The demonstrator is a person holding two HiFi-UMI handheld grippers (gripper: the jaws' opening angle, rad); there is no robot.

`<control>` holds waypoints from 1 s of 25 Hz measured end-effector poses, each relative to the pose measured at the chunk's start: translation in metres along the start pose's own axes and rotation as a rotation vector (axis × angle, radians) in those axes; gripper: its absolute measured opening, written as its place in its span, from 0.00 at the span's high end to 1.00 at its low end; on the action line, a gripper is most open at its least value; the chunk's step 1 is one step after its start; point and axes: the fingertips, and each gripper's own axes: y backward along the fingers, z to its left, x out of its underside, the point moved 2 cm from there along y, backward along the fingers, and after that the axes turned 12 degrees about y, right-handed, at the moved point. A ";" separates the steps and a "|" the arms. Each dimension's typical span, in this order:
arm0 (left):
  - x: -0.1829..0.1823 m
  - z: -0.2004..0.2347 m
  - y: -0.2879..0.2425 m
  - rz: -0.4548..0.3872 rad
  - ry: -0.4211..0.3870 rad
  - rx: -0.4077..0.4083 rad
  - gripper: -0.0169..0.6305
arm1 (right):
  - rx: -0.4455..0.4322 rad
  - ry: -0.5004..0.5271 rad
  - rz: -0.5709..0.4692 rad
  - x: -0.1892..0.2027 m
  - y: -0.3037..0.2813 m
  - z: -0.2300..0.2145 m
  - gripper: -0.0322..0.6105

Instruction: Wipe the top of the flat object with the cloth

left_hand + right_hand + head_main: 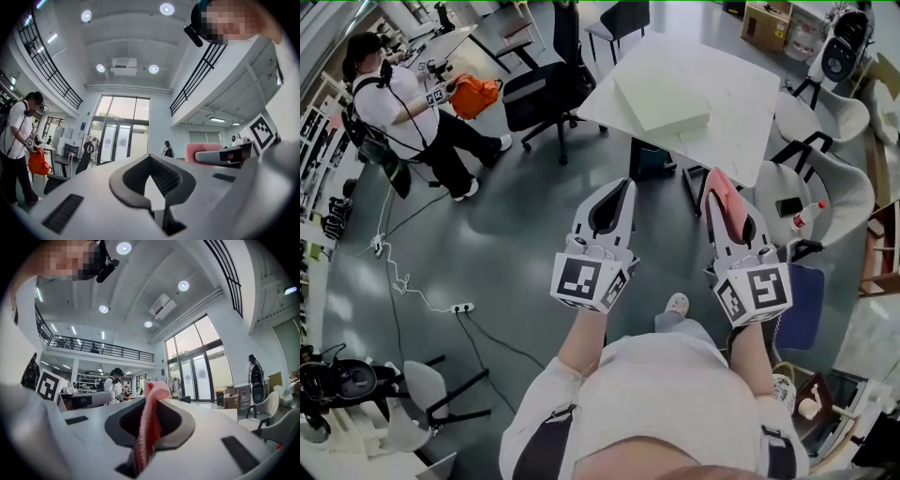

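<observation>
A pale green flat slab [661, 101] lies on the white table [741, 112] ahead of me in the head view. Both grippers are held up over the floor, short of the table's near edge. My right gripper [719, 183] is shut on a pink cloth [729, 204], which stands out as a folded strip between the jaws [150, 423] in the right gripper view. My left gripper [619, 187] is shut with nothing in it, its pads meeting at the tip [150, 159]. The pink cloth [201, 151] also shows at the right of the left gripper view.
A black office chair [539, 94] stands left of the table. White shell chairs [825, 178] and a spray bottle [806, 217] are at its right. A person [394, 103] with an orange bag [473, 94] stands far left. A cable and power strip [461, 307] lie on the floor.
</observation>
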 end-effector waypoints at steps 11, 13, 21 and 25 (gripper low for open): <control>0.007 -0.008 -0.070 -0.035 -0.010 -0.075 0.95 | -0.076 -0.046 -0.023 0.014 -0.038 -0.073 0.91; 0.011 -0.008 -0.076 -0.023 -0.014 -0.086 0.95 | -0.083 -0.063 -0.021 0.018 -0.043 -0.081 0.91; 0.016 0.011 -0.102 -0.013 -0.014 -0.112 0.95 | -0.101 -0.066 -0.013 0.028 -0.071 -0.095 0.91; 0.017 0.027 -0.125 -0.009 -0.005 -0.099 0.95 | -0.084 -0.063 -0.007 0.033 -0.094 -0.106 0.91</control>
